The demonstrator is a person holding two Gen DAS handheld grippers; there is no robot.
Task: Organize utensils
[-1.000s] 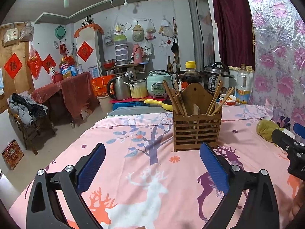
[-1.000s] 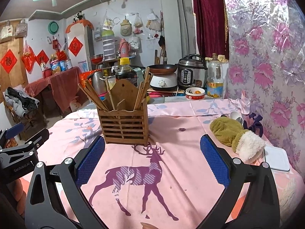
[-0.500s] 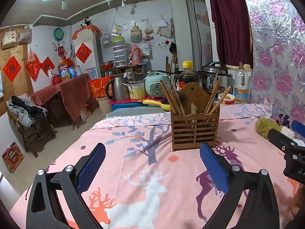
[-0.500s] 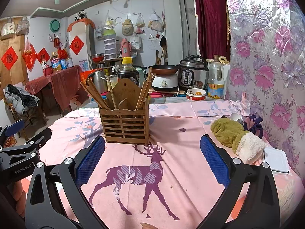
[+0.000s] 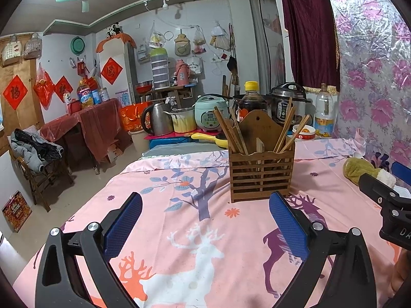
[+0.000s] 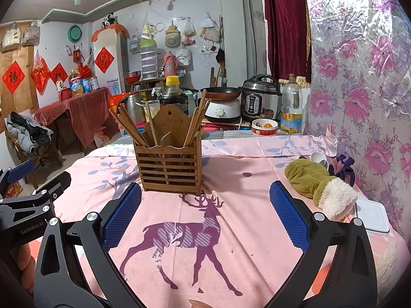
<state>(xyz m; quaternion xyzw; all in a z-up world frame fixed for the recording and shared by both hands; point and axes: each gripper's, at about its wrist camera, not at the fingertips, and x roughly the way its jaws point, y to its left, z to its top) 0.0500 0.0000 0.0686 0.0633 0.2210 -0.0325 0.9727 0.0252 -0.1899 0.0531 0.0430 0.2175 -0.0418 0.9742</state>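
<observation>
On table | wooden holder (image 5: 261, 172) nearer | both claws spread, empty

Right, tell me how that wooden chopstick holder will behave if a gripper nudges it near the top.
The holder looks rigid, slatted wood, so it should not flex. It stands tall on soft cloth, so a high push may tip it rather than slide it. The chopsticks lean loosely and would probably rattle or shift.

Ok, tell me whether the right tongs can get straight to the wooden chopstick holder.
Probably yes. The right tongs are open and empty, and the wooden chopstick holder stands just ahead, slightly left, with only bare tablecloth between. The green mitten lies off to the right.
</observation>
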